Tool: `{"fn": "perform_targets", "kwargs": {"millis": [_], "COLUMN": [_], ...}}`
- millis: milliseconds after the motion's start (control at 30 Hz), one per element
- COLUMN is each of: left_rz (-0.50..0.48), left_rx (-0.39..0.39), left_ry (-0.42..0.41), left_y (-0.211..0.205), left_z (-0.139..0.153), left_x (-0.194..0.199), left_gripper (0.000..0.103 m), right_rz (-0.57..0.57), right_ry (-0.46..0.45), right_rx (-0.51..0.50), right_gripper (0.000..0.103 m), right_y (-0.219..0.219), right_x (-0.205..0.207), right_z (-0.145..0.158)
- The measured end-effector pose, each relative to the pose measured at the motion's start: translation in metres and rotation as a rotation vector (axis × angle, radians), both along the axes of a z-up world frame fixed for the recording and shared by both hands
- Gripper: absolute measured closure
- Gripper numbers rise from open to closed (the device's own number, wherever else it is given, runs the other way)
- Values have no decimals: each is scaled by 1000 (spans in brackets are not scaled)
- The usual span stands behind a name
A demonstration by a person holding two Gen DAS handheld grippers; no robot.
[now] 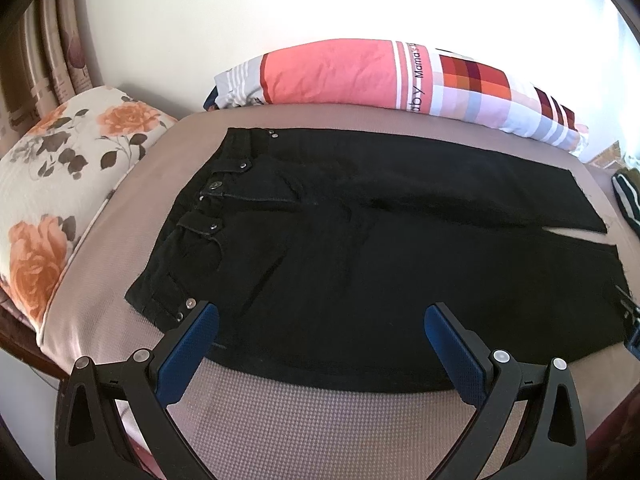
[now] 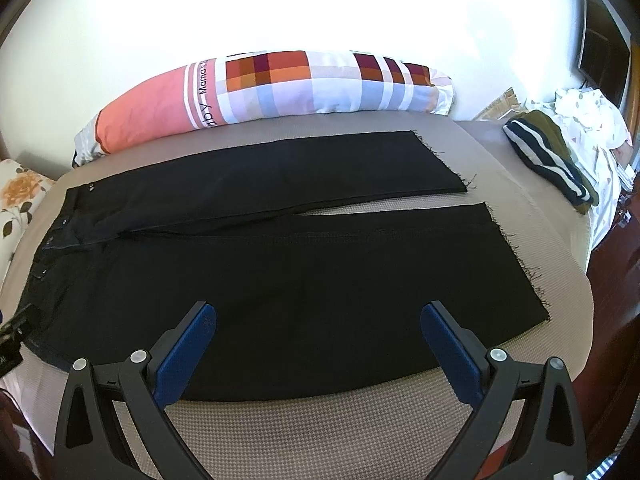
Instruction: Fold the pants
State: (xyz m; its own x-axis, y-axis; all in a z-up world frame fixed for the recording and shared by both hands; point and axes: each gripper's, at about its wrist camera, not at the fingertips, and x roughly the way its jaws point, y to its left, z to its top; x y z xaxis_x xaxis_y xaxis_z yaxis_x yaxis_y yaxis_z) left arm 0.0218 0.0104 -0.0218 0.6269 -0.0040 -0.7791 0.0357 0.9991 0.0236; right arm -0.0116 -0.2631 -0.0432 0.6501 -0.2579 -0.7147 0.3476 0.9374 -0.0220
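Both grippers, left gripper [image 1: 322,316] and right gripper [image 2: 318,316], spread wide, empty, at the bed's [image 2: 320,432] near edge. Pants [image 2: 280,280] flat, unfolded. Next we pinch the near leg's edge, fold it over.

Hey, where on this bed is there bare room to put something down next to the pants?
Bare mattress along the near edge below the pants, and a strip between the hems and the striped garment. The far side is crowded by the long pillow.
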Motion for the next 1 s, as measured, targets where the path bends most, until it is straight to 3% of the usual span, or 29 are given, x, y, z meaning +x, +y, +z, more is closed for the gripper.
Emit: {"fn": "perform_targets", "kwargs": {"millis": [300, 500, 567, 800, 867, 1000], "left_rz": [60, 104, 112, 101, 93, 70], "left_rx": [-30, -42, -55, -157, -203, -325], "left_ry": [-11, -35, -49, -10, 23, 130], "left_y": [51, 104, 120, 164, 172, 185], "left_z": [16, 37, 41, 22, 7, -24], "left_x": [50, 102, 117, 193, 217, 271], "left_gripper": [1, 1, 1, 1, 8, 37], "right_rz": [44, 113, 117, 100, 95, 101], "right_ry": [36, -49, -25, 29, 49, 84], "right_rx": [103, 237, 231, 260, 261, 245], "right_gripper": [1, 0, 0, 0, 0, 0], "right_y": [-8, -18, -18, -20, -17, -7], "right_x": [19, 37, 48, 86, 99, 123], "right_z": [0, 9, 7, -7, -11, -21]}}
